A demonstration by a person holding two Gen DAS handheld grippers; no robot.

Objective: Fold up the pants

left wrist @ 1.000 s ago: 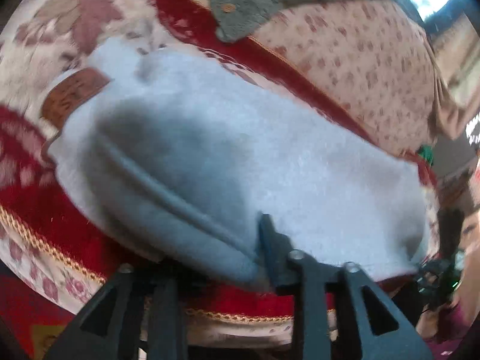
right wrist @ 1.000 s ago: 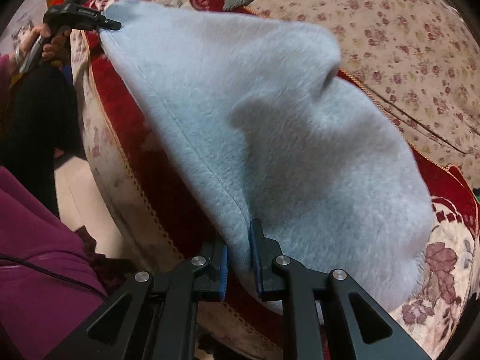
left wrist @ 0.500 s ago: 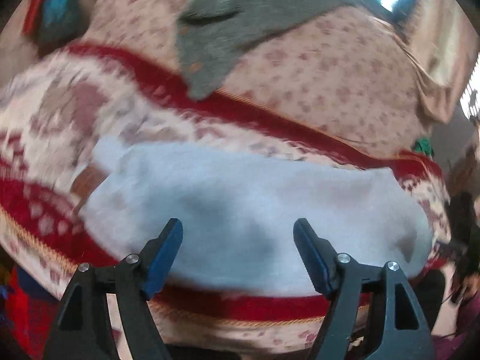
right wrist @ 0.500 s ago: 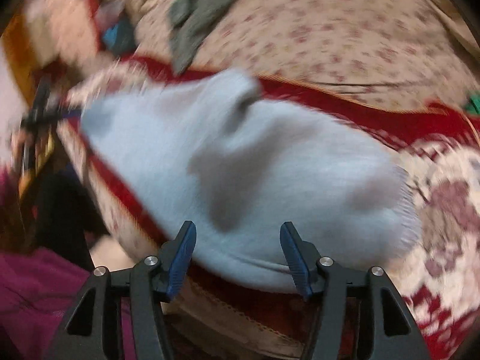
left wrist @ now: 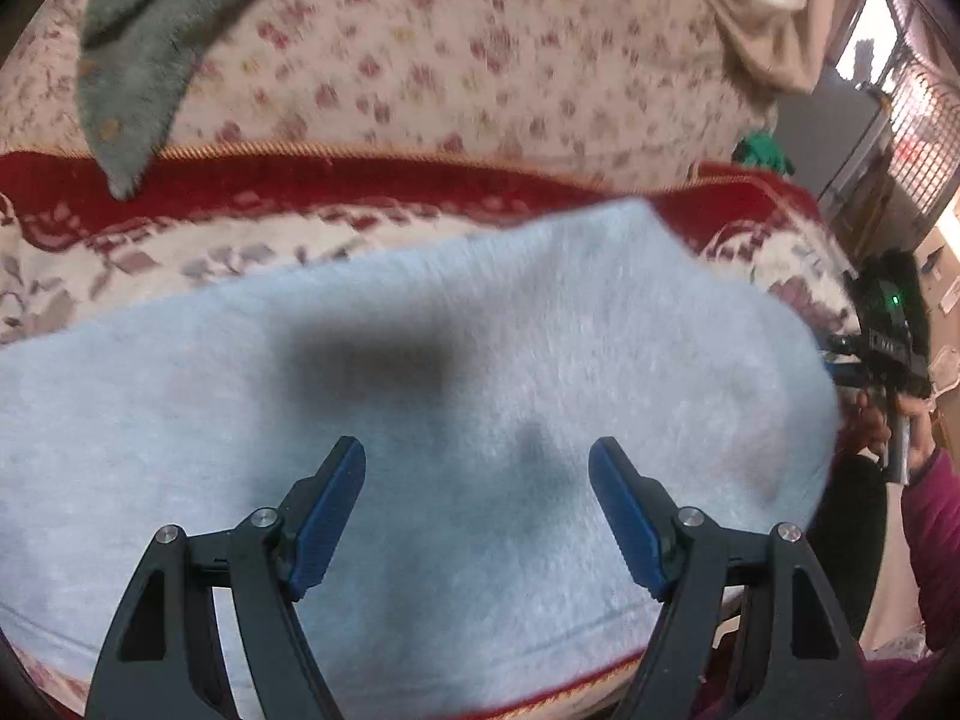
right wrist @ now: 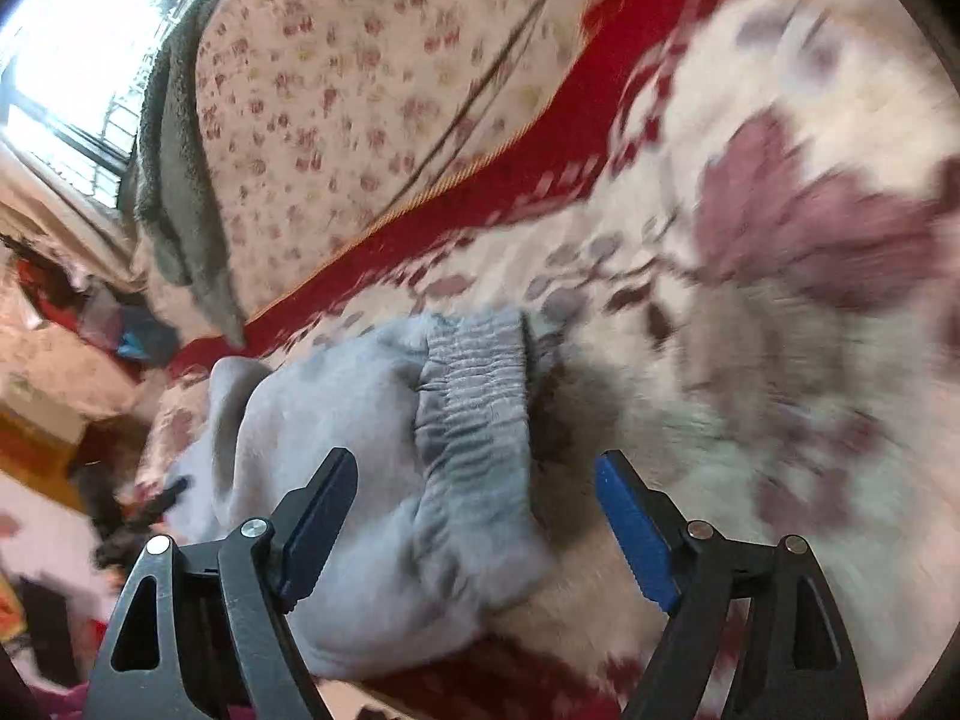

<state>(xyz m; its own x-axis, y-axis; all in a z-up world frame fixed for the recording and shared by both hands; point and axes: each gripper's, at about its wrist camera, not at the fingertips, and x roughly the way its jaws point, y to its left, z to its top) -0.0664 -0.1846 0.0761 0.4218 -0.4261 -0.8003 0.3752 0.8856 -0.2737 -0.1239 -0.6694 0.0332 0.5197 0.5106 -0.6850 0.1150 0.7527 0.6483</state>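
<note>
The light blue fleece pants (left wrist: 420, 420) lie folded across the sofa seat. My left gripper (left wrist: 477, 480) is open and empty, just above the middle of the pants. In the right wrist view the pants (right wrist: 372, 450) show their ribbed elastic waistband (right wrist: 474, 396) at the right end. My right gripper (right wrist: 474, 492) is open and empty, its jaws spread on either side of the waistband, holding nothing. The right gripper also shows in the left wrist view (left wrist: 888, 348) beyond the pants' right end.
The sofa has a red and cream floral seat cover (left wrist: 300, 198) and a floral backrest (left wrist: 450, 60). A grey garment (left wrist: 138, 60) hangs over the backrest. A bright window (right wrist: 78, 30) is behind. The seat's front edge (left wrist: 570, 684) is just below the pants.
Both grippers have let go of the pants edge and opened. The pants have dropped flat onto the seat. The right gripper has swung to the waistband end.
</note>
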